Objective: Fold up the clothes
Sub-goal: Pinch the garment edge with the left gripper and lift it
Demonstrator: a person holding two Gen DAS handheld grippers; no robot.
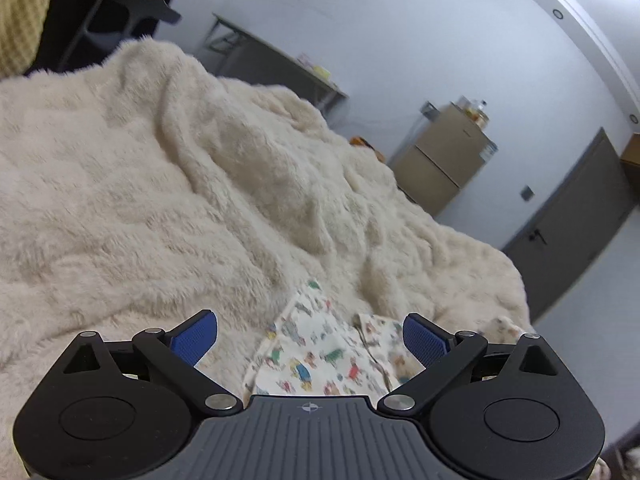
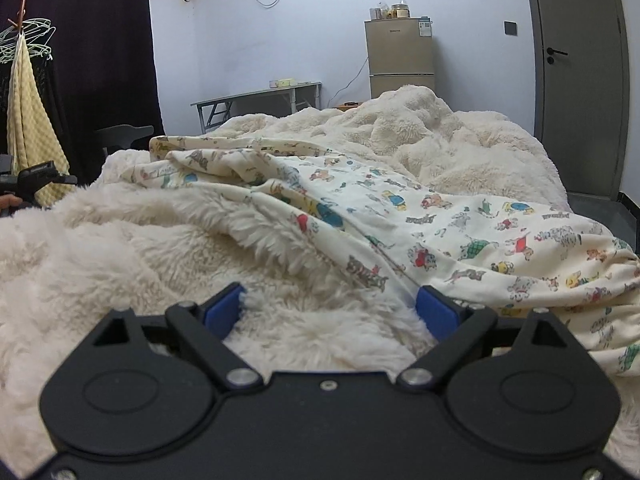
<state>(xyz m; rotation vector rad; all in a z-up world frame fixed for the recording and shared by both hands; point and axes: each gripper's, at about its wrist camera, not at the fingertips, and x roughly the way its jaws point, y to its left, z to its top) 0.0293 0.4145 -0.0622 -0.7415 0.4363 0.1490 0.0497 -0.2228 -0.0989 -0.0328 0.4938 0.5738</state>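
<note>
A cream cotton garment printed with small coloured cartoon animals [image 2: 460, 224] lies spread across a fluffy cream fleece blanket [image 2: 120, 256] on the bed, one edge tucked under a fold of the pile. The right gripper [image 2: 332, 312] has its blue-padded jaws spread wide, low over the fleece with only pile between them (the garment's edge sits just beside the right pad). The left gripper [image 1: 310, 340] is likewise spread, a corner of the printed cloth [image 1: 320, 352] lying between its pads, unpinched.
</note>
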